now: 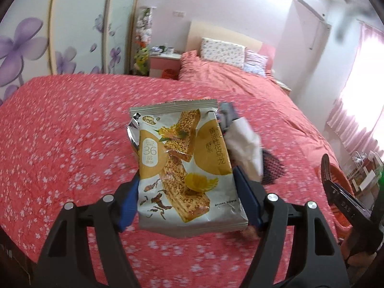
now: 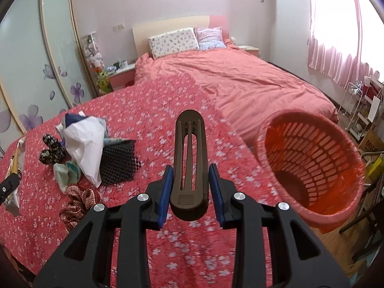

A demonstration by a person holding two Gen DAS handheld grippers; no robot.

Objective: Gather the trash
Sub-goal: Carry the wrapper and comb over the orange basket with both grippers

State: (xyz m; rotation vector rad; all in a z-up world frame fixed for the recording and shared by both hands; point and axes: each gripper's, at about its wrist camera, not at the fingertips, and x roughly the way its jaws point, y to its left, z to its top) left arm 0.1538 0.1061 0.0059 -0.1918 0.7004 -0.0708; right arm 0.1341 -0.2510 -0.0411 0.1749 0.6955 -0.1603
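Observation:
My left gripper (image 1: pixel 186 184) is shut on a yellow and silver snack wrapper (image 1: pixel 184 165) and holds it above the red floral cloth (image 1: pixel 72 129). My right gripper (image 2: pixel 190 180) is shut on a dark brown slotted plastic piece (image 2: pixel 189 160) above the same cloth (image 2: pixel 153 120). An orange slatted basket (image 2: pixel 309 168) hangs tilted to the right of the right gripper, its mouth facing me; its edge shows at the right of the left wrist view (image 1: pixel 340 187). The right gripper and its brown piece show there too (image 1: pixel 336 187).
A heap lies on the cloth at left: white crumpled paper (image 2: pixel 84 144), a black foam pad (image 2: pixel 117 160), a dark patterned bundle (image 2: pixel 51 148), teal scraps (image 2: pixel 67 172), a red-and-white woven cord (image 2: pixel 76 204). A bed (image 2: pixel 240 81) stands behind, wardrobe doors (image 2: pixel 36 60) at left.

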